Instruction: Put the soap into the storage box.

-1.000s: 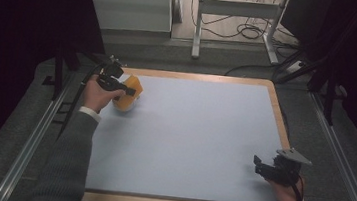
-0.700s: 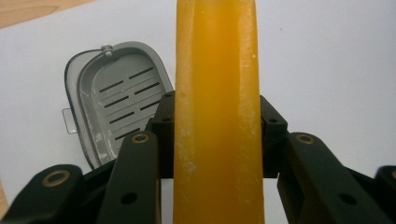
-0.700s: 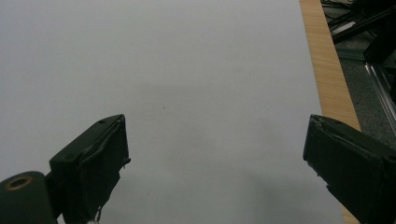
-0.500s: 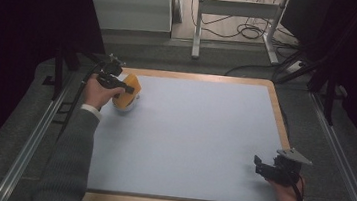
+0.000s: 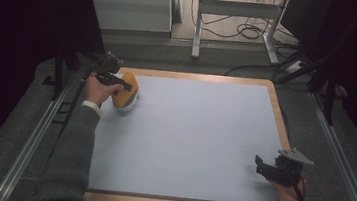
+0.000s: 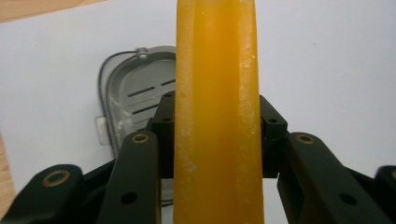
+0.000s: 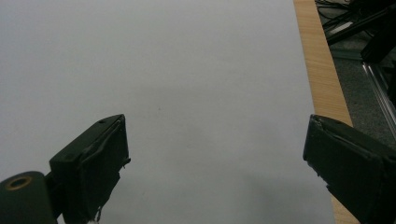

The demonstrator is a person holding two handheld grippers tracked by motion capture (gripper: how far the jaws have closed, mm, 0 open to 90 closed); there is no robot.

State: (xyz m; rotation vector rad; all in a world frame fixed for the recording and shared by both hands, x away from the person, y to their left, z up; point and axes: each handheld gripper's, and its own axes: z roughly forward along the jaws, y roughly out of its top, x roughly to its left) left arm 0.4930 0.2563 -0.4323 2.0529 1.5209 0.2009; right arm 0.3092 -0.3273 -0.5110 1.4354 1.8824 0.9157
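**Orange bar held over a clear dish**

Pale blue covers the table, with a wood rim around it. At the far left corner, the left gripper pinches an orange bar between its 2 jaws. Under the bar lies a clear dish. Near the right edge, the right gripper rests with its jaws spread wide and nothing between them.

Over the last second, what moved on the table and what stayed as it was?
The left gripper, shut on the orange bar, drifted slightly toward the near side of the table, carrying the bar above the clear slotted dish. Nothing was picked up or released. The right gripper stayed at the near right corner, jaws open.
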